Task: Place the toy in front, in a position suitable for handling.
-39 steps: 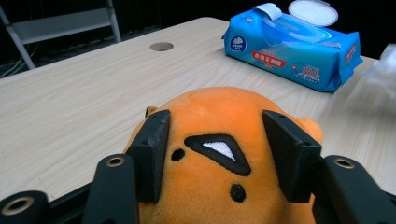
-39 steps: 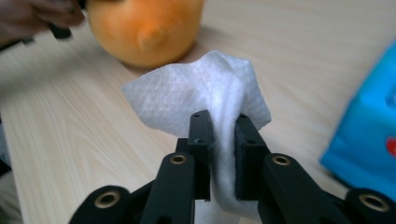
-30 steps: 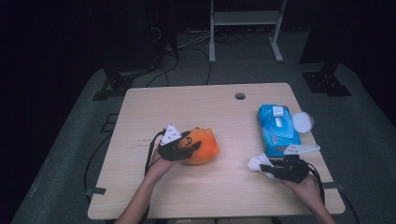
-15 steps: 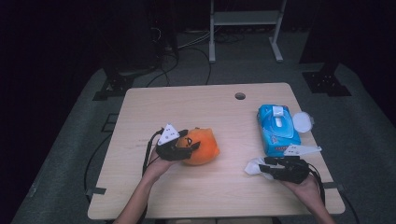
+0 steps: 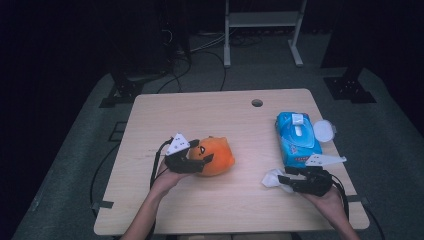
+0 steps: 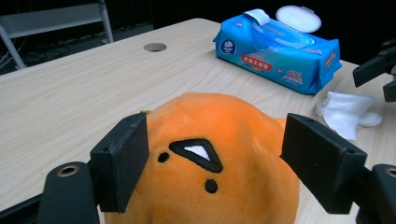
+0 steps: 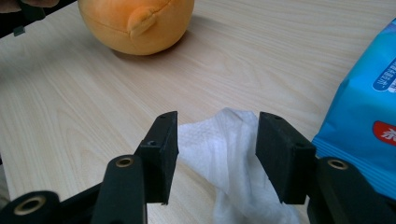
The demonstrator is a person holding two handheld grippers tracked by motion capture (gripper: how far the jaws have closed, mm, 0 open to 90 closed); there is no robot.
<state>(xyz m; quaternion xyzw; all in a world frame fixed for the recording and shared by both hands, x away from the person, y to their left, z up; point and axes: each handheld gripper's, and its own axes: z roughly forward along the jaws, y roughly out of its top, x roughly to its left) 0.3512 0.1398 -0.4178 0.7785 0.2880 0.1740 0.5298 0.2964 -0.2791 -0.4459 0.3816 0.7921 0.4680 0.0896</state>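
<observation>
Wipe (image 7: 219, 140) lies crumpled on the table (image 5: 200, 115) between the right gripper's (image 7: 217, 144) just-opening jaws, and the left gripper (image 6: 215, 154) likewise loosens around the orange plush (image 6: 210, 135), so release looks underway; next, back both away.

A round orange plush (image 5: 216, 156) sits on the tabletop, its stitched face turned left — and a crumpled white wipe (image 5: 273, 178) lies well apart, rightward.
</observation>
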